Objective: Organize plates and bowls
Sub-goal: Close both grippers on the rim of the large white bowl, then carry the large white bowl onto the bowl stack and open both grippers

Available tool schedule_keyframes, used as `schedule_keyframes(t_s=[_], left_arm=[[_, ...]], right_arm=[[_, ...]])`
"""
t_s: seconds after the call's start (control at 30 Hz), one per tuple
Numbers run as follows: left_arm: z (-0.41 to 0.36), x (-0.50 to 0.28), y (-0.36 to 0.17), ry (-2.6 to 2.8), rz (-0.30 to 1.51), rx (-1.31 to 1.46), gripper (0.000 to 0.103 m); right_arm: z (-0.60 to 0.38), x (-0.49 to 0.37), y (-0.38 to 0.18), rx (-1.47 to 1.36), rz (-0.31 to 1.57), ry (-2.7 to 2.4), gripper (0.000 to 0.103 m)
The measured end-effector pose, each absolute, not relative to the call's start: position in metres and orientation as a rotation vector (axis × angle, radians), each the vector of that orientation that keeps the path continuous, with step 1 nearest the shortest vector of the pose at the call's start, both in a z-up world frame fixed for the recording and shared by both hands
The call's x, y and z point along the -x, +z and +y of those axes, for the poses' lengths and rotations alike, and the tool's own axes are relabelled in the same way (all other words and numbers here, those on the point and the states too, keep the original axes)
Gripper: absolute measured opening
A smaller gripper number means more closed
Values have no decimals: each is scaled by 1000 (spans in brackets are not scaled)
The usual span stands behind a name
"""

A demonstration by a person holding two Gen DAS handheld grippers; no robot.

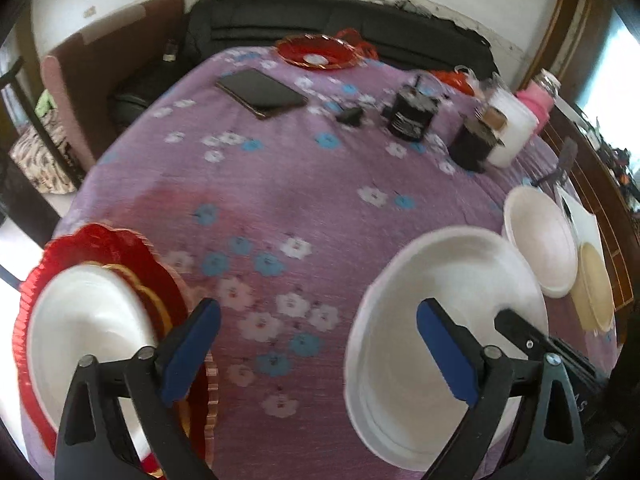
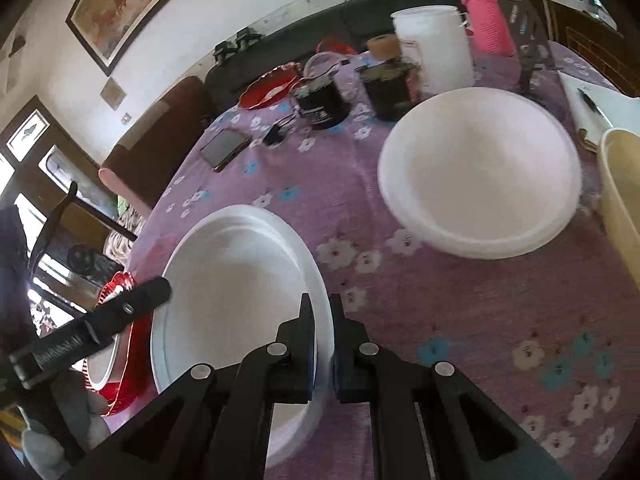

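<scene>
A white plate lies on the purple flowered cloth, and my right gripper is shut on its near right rim. In the left wrist view the same white plate sits at the lower right. My left gripper hangs open above the cloth, its right finger over that plate and nothing between the fingers. To its left a red scalloped plate carries another white plate. A white bowl and a beige bowl stand further right.
Toward the back of the table are a phone, two black jars, a white tub, a pink bottle and another red plate. A dark sofa runs along the wall behind.
</scene>
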State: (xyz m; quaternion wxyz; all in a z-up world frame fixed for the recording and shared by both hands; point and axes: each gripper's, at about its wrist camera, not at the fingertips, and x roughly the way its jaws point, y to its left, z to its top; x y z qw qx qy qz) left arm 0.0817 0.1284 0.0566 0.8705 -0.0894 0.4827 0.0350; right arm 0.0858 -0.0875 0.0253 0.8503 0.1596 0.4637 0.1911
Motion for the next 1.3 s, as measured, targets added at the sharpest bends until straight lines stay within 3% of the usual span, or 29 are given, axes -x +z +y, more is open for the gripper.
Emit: schedule_keyframes(t_s=[0.07, 0.13, 0.2, 0.4, 0.73, 1.0, 1.3], left_arm=[[119, -86, 50, 49, 1036, 173, 77], [110, -92, 42, 9, 1078, 172, 37], [103, -96, 33, -22, 1118, 178, 22], [99, -85, 36, 13, 1085, 159, 22], [135, -27, 88, 79, 962, 208, 22], [222, 21, 123, 242, 872, 285, 27], [304, 30, 97, 347, 933, 380, 31]], right_arm=[[-92, -90, 19, -359, 1003, 405, 8], [-95, -94, 14, -385, 1022, 410, 8], [-97, -94, 12, -395, 1026, 412, 8], [-96, -89, 18, -388, 985, 417, 8], [-68, -63, 57, -421, 860, 570, 10], [40, -50, 96, -299, 916, 704, 10], [136, -55, 69, -188, 1045, 737, 10]])
